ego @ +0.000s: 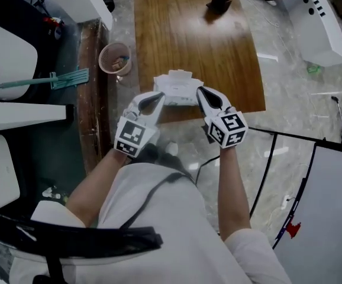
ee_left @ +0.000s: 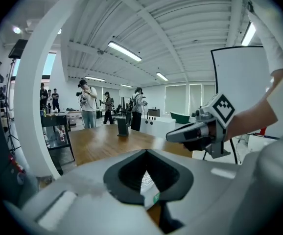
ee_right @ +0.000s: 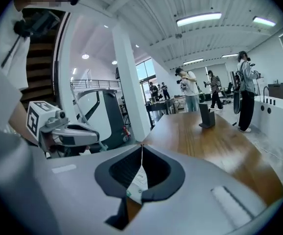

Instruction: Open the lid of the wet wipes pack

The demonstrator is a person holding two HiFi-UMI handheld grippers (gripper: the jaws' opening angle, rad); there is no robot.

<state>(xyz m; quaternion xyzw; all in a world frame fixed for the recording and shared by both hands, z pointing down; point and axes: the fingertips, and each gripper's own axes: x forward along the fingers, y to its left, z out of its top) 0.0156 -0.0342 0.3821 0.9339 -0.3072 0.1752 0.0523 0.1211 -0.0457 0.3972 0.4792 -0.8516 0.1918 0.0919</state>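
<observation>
- Your left gripper (ego: 157, 99) is closed all the way, its jaws pinching the thin left edge of the wet wipes pack (ego: 174, 89).
- Your right gripper (ego: 202, 94) is closed as well, clamped on the white-and-green flap at the pack's right edge.
- The pack spans the gap between both grippers, held up in front of you over the near edge of the wooden table (ego: 189, 34).
- Whether the lid is raised cannot be told from these views.

Head view looks steeply down; gripper views, seemingly near-level, share its table (ego: 189, 52).
</observation>
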